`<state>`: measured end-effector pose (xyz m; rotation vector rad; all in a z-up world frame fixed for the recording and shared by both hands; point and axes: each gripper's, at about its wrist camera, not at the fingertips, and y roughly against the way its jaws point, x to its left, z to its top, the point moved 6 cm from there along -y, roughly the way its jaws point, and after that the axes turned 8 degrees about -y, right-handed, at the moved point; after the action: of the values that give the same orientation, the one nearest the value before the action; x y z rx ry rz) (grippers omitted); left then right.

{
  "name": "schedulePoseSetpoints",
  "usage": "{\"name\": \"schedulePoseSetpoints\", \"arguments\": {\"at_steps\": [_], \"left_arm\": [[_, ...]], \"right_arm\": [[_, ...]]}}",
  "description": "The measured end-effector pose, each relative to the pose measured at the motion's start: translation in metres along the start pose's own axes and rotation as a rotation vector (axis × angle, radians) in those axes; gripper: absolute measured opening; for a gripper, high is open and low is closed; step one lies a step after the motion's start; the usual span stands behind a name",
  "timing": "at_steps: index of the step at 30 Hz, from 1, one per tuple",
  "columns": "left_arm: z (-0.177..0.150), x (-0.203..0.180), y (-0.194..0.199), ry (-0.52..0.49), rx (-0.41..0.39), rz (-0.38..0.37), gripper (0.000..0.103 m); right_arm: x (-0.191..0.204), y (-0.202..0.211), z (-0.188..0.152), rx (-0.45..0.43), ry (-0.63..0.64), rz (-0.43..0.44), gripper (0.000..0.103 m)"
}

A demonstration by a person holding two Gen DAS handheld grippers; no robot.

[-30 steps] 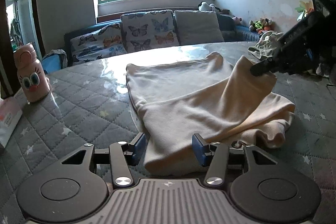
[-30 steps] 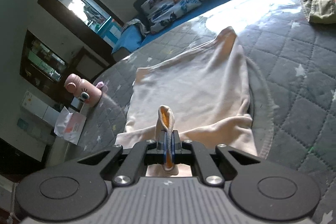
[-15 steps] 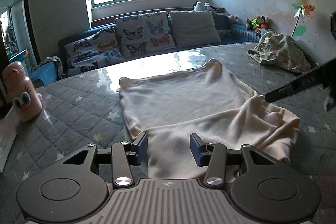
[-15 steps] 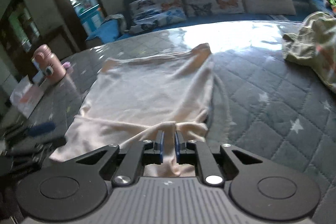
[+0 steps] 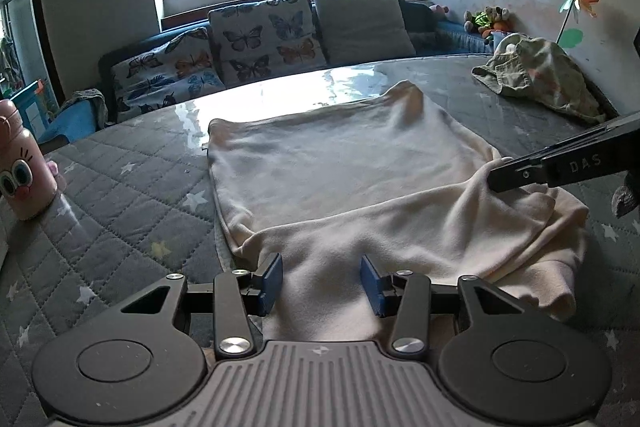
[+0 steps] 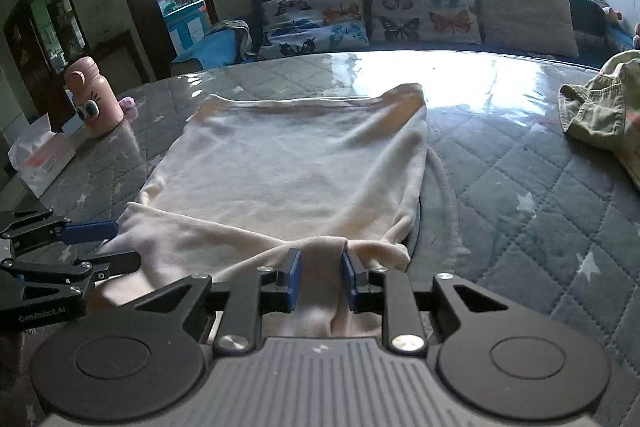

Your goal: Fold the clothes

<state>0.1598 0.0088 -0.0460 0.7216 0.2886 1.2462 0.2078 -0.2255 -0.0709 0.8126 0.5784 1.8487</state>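
Observation:
A cream garment [image 5: 360, 171] [image 6: 296, 163] lies spread on the grey quilted surface [image 5: 120, 195], its near part folded back over itself. My left gripper [image 5: 321, 278] is open over the near folded edge, cloth lying loose between its blue pads. My right gripper [image 6: 319, 277] is also open, with a ridge of the cream fabric resting between its pads. In the left wrist view the right gripper [image 5: 520, 175] comes in from the right at the fold's right corner. In the right wrist view the left gripper [image 6: 88, 243] shows at the lower left edge.
A pink cartoon-faced bottle [image 5: 24, 171] [image 6: 94, 99] and a tissue box [image 6: 40, 159] stand at the left. An olive-green garment [image 5: 540, 75] [image 6: 600, 111] lies heaped at the right. Butterfly cushions [image 5: 264, 39] line a sofa behind the surface.
The right gripper lowered the lifted cloth onto the surface and opened, letting go of it. The raised flap has settled flat. The left gripper stayed open.

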Motion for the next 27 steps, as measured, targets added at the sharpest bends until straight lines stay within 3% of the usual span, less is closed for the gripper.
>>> {"name": "schedulePoseSetpoints", "arguments": {"at_steps": [3, 13, 21, 27], "left_arm": [[-0.001, 0.000, -0.002, -0.002, 0.005, 0.002, 0.048], [0.003, 0.000, 0.004, -0.017, -0.006, 0.007, 0.047], [0.012, -0.010, 0.001, -0.041, -0.017, -0.008, 0.047], [0.000, -0.011, -0.003, -0.058, 0.019, -0.014, 0.048]], "right_arm": [[-0.002, 0.003, 0.000, -0.012, 0.012, -0.012, 0.002], [-0.022, 0.025, 0.001, -0.045, -0.019, -0.059, 0.004], [0.013, 0.035, -0.013, -0.021, 0.118, 0.044, 0.008], [0.009, 0.033, -0.014, -0.014, 0.119, 0.037, 0.009]]}}
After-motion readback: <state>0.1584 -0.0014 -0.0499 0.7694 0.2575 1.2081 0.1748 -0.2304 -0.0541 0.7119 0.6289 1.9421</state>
